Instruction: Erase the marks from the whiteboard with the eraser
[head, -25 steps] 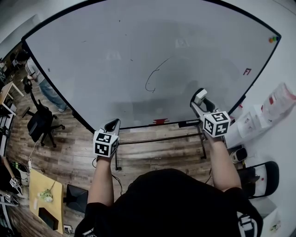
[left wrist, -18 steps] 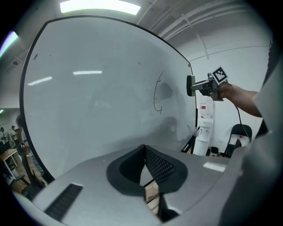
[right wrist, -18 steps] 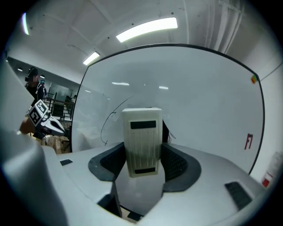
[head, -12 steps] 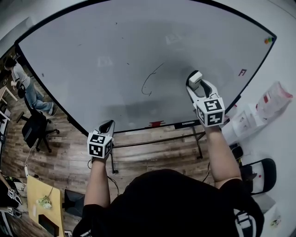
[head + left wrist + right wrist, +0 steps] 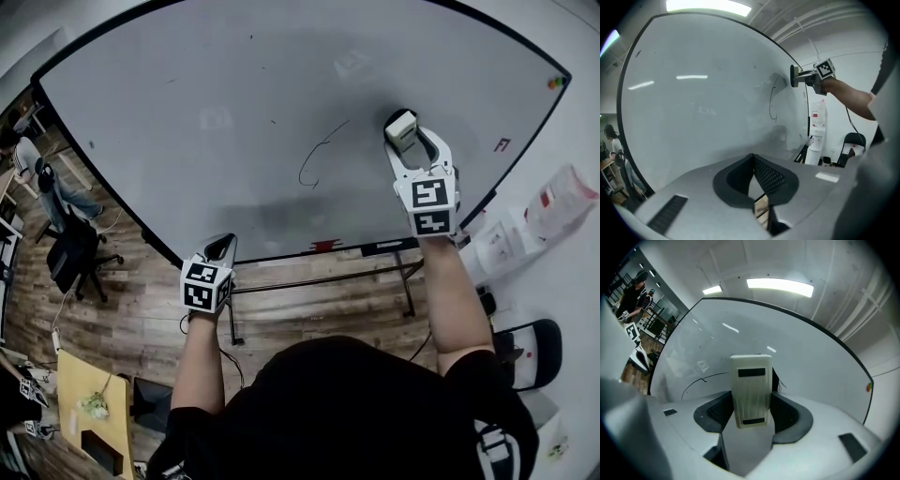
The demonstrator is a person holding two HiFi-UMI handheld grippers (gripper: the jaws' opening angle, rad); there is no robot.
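Cool, even light from overhead filled all three views. In the right gripper view a long ceiling panel (image 5: 780, 286) glowed at twelve o'clock and a smaller panel (image 5: 711, 289) at eleven; the left gripper view had a third panel (image 5: 708, 5) blown out at twelve. The whiteboard (image 5: 234, 112) bore pale rectangular reflections of lamps and a soft grey shadow around the right gripper (image 5: 405, 141). Fisheye distortion bowed the board's frame (image 5: 281, 254) into arcs and blackened every corner. The left gripper (image 5: 753, 161) lay soft and blurred at six o'clock; the eraser (image 5: 750, 390) was sharper.
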